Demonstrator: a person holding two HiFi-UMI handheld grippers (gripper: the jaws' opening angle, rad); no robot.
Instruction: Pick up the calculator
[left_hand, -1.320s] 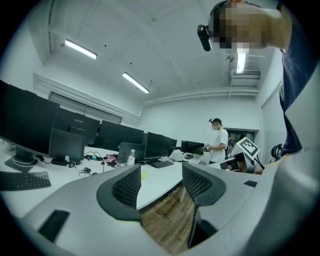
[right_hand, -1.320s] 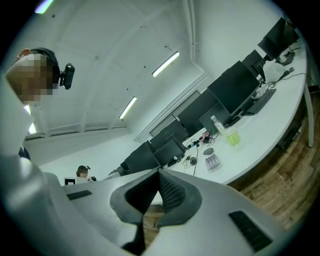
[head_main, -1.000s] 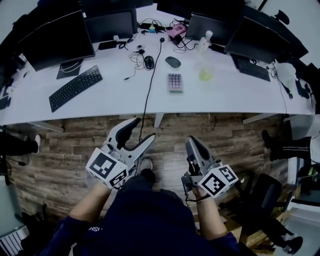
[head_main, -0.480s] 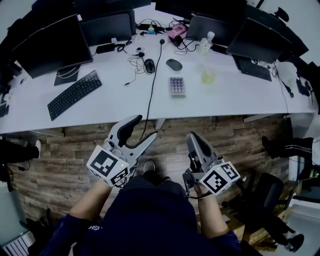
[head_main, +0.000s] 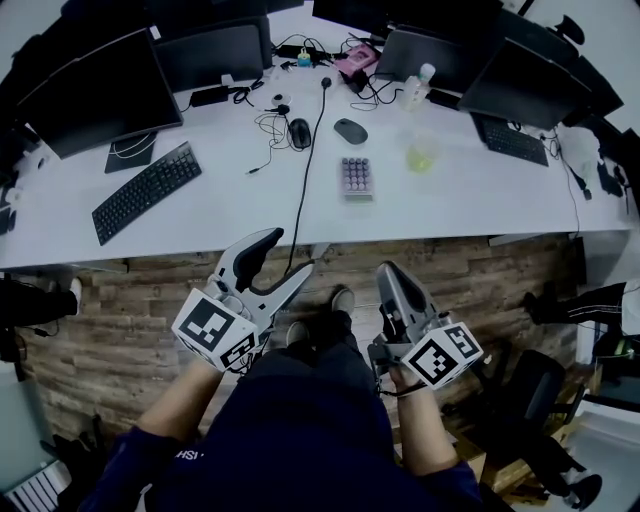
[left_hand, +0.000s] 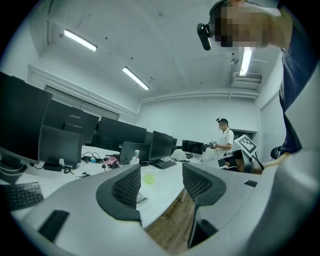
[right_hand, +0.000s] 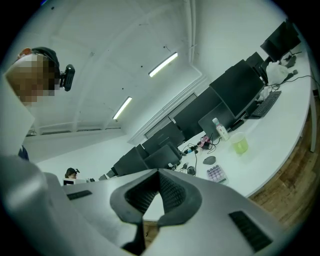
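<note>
head view: the calculator (head_main: 356, 177) lies on the white worktop (head_main: 230, 200); the left gripper (head_main: 288, 252) and right gripper (head_main: 390, 275) hang over the floor, well short of it. left gripper view: jaws spread, nothing between. right gripper view: jaws pressed together, empty.

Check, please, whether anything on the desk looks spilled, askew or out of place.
Nothing looks spilled or damaged. The calculator lies flat on the desk; only a black cable trails across and over the front edge.
</note>
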